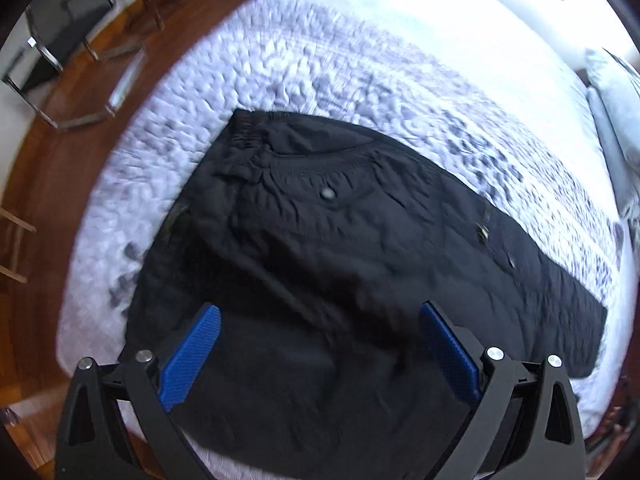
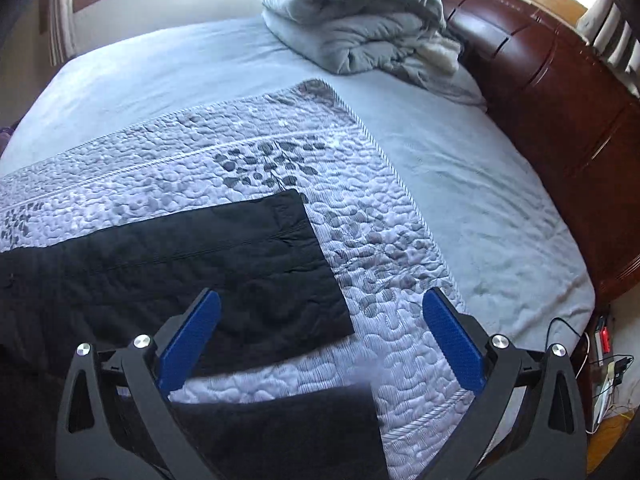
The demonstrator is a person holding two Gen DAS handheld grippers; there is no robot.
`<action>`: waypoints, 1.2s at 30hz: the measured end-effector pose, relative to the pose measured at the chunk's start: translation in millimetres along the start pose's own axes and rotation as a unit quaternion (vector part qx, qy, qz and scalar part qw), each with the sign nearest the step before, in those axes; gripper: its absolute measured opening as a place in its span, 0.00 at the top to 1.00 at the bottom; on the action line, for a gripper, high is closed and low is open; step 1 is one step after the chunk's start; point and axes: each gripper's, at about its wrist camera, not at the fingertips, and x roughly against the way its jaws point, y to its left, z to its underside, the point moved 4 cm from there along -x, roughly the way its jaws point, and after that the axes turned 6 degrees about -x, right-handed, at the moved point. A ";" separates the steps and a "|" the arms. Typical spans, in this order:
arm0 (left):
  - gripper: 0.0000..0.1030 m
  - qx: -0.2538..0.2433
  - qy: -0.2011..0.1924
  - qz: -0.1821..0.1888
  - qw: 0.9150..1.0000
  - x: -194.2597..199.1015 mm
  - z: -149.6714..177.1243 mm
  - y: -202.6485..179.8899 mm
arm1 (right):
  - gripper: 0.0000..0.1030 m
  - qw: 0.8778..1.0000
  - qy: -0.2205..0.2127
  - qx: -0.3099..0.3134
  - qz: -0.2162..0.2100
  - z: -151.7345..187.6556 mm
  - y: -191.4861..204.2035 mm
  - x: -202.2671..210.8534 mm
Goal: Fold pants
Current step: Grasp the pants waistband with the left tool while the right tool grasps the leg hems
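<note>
Headboard (image 2: 560, 92) right view only; pants (image 1: 340, 240) waistband left.

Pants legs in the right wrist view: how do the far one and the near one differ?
The far leg lies flat and fully in view, its hem cut square on the quilt. The near leg is cropped by the frame's bottom edge and partly hidden behind the right tongs; its hem looks blurred. A strip of quilt separates them. Both are black, and neither is gripped by the tongs.
</note>
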 end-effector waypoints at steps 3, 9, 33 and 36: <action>0.04 0.035 0.027 -0.001 0.999 -31.0 -27.0 20.8 | 0.02 0.999 0.048 -0.011 0.000 -10.0 1.2 -46.8; 0.04 0.074 0.021 0.014 0.997 -65.1 -66.2 48.9 | 0.02 0.997 0.074 -0.025 0.005 -29.9 6.6 -94.4; 0.09 0.078 0.085 -0.055 0.992 -118.7 -104.0 48.6 | 0.02 0.996 0.079 -0.036 -0.017 -31.8 12.6 -145.5; 0.28 0.067 0.057 -0.051 0.995 -104.1 -89.8 32.6 | 0.02 0.997 0.073 -0.016 -0.018 -29.9 17.4 -140.4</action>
